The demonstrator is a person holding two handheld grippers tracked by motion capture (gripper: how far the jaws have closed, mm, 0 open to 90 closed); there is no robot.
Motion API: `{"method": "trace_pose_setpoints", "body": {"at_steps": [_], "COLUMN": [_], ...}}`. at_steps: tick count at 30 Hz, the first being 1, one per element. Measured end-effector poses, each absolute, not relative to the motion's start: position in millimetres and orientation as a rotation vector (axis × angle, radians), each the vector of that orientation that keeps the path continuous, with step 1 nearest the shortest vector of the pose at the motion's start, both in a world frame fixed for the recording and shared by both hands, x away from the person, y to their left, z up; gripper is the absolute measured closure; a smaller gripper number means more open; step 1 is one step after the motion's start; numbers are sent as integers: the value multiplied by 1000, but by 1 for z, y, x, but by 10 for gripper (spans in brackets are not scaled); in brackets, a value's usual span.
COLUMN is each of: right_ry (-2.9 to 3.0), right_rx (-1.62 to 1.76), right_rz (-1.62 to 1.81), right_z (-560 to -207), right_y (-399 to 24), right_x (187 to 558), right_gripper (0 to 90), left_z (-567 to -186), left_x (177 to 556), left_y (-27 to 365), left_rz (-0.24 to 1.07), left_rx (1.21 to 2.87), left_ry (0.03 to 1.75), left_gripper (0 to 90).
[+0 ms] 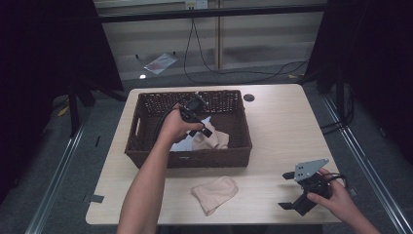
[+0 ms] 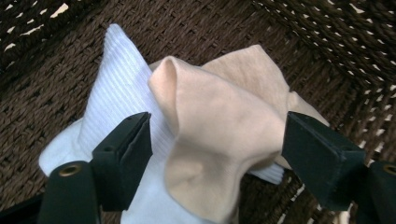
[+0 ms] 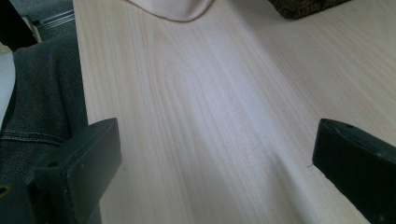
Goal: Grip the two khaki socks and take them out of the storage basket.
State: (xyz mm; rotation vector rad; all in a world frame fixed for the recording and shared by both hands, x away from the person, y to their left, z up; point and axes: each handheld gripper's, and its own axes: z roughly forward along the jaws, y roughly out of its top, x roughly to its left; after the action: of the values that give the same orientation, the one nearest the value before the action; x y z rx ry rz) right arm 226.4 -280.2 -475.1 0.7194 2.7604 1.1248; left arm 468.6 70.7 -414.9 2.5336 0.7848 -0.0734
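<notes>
A dark woven basket (image 1: 146, 112) stands on the middle of the table. Inside it lie a beige cloth (image 1: 212, 140) and a white ribbed cloth (image 1: 185, 144). My left gripper (image 1: 202, 129) reaches down into the basket, open, with the bunched beige cloth (image 2: 219, 130) between its spread jaws and the white ribbed cloth (image 2: 116, 88) under it. A second folded beige cloth (image 1: 214, 193) lies on the table in front of the basket. My right gripper (image 1: 292, 192) rests open near the table's front right corner, over bare wood (image 3: 210, 116).
A small black disc (image 1: 249, 97) sits on the table behind the basket's right end. The table's front edge (image 3: 81, 84) runs close by my right gripper, with a dark-trousered leg beyond it. Cables trail over the floor behind the table.
</notes>
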Motion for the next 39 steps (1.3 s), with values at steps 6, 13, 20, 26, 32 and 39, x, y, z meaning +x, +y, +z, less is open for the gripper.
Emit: {"method": "trace_pose_setpoints", "body": {"at_steps": [6,13,20,26,32,39], "right_ry": [2762,2763,2765,2761,2762,2763], "right_rx": [717,715,715,718,718,722], "right_rz": [1124,1123,1115,1117,1116,1115], "right_z": [-475,-475,-476,-476,-476,-476], "right_y": [-280,-280,-279,-280,-280,-280], "right_x": [226,226,227,227,226,227], "right_gripper": [9,10,10,9,10,10], "left_z": [-424,-430,-435,-433,-424,-406], "left_x": [471,473,474,474,472,467], "left_y": [73,74,72,72,76,78], "left_rz": [-66,-90,-138,-163,-188,-211], "left_rx": [2486,2471,2442,2467,2454,2443], "left_ry": [791,796,771,763,791,813], "left_gripper": [290,373,553,783,889,891]}}
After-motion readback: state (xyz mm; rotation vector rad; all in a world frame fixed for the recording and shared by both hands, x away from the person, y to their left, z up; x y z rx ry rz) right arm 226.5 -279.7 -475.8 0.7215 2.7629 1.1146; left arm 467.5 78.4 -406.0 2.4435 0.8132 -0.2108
